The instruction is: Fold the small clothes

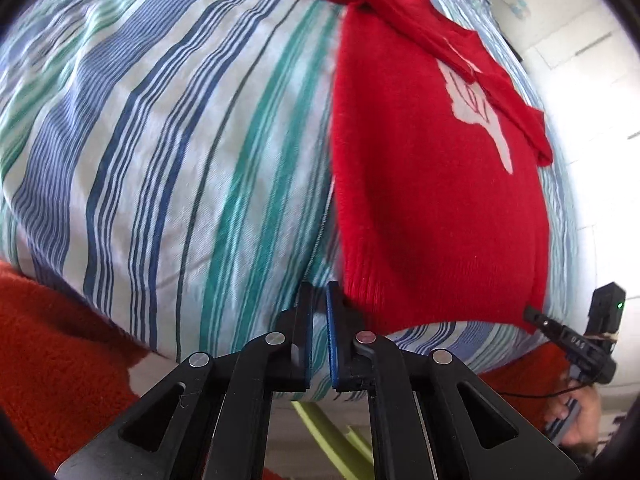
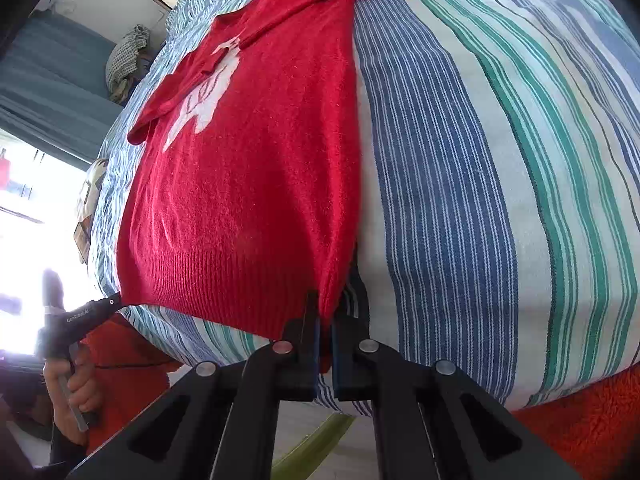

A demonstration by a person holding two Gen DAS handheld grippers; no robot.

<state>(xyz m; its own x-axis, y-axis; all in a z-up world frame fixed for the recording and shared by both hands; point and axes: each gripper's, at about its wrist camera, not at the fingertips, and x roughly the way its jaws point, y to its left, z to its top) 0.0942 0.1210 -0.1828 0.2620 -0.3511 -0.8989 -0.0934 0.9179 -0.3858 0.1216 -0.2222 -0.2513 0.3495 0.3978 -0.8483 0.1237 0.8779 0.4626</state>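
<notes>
A small red knit sweater (image 1: 432, 184) with a white motif lies flat on a striped bedsheet (image 1: 168, 152), its sleeves folded across the chest. My left gripper (image 1: 319, 300) sits at the sweater's near hem corner, jaws nearly closed, and the hem lies just right of the fingers; no cloth shows between them. In the right wrist view my right gripper (image 2: 325, 304) is shut on the other near hem corner of the sweater (image 2: 248, 184). The left gripper (image 2: 108, 303) touches the opposite hem corner there. The right gripper (image 1: 534, 314) shows at the hem in the left wrist view.
The striped sheet (image 2: 500, 168) covers a bed. Orange-red fleece (image 1: 52, 352) lies below the bed's near edge. A checked cloth bundle (image 2: 126, 54) sits at the far end of the bed. A bright window (image 2: 24, 216) is at left.
</notes>
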